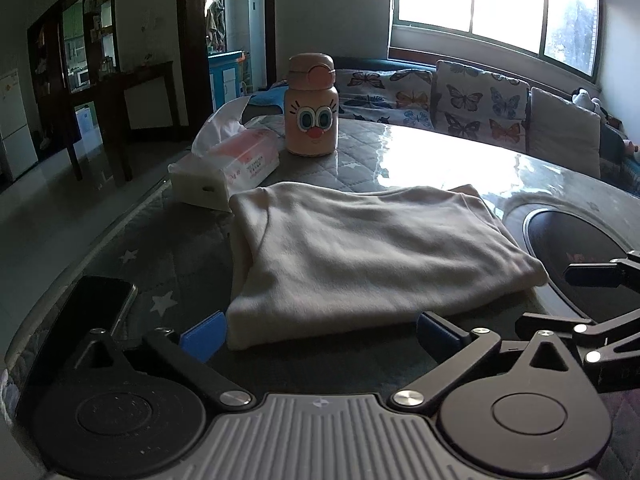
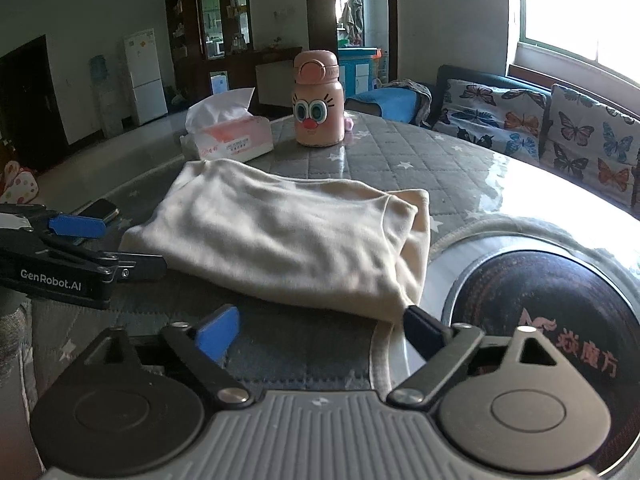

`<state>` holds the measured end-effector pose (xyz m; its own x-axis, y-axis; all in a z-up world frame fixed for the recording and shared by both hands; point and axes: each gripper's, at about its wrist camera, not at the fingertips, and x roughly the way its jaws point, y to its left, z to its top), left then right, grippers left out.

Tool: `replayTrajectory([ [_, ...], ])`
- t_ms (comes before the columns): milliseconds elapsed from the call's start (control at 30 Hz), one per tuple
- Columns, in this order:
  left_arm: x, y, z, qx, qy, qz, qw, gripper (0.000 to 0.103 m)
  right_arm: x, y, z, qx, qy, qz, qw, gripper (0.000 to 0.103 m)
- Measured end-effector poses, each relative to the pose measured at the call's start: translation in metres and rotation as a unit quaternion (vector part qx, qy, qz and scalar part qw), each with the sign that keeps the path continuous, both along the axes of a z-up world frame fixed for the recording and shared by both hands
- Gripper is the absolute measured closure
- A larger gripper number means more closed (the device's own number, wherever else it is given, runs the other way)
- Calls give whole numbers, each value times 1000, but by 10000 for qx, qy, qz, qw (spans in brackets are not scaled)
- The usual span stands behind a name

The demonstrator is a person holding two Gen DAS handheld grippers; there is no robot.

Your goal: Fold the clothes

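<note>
Both sets of tongs stand apart and empty, the left gripper [image 1: 320, 330] at the near edge of the cream garment [image 1: 360, 256] and the right gripper [image 2: 320, 330] near its right corner. The garment lies folded on the quilted table [image 1: 168, 240], just this side of the tissue box [image 1: 228, 168] and the cartoon bottle [image 1: 311, 106]. To my eye the fold is done and let go; next comes a tidy-up or another fold.

Quilted table [image 1: 372, 148] – folded cream garment [image 1: 360, 256], tissue box [image 1: 228, 170], bottle [image 1: 311, 106], phone [image 1: 100, 300].
</note>
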<state>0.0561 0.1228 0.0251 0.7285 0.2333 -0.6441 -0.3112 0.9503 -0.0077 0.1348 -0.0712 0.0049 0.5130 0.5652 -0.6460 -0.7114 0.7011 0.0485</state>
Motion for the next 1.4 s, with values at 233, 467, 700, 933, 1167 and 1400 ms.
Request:
replayTrajectory([
  [233,-10,-7,-1,39,0,30,10000,0,-14,-5,-1,27,-26,-80,10000,0],
  [467,-23,-14,-5,79,50,133,9999,0,-26,-9,-3,27,-14,-109,9999,0],
  [700,-33,-21,-6,111,48,172,9998,0,-35,-15,-3,80,-26,-151,9999,0],
  [933,-43,-26,-8,122,42,196,9997,0,-42,-18,-7,68,33,-174,9998,0],
  [1167,-51,-29,-8,146,0,205,9997,0,-50,-18,-5,73,-14,-155,9999,0],
  [1400,-56,-29,-8,103,-3,267,9996,0,-57,-17,-5,64,-37,-126,9999,0],
])
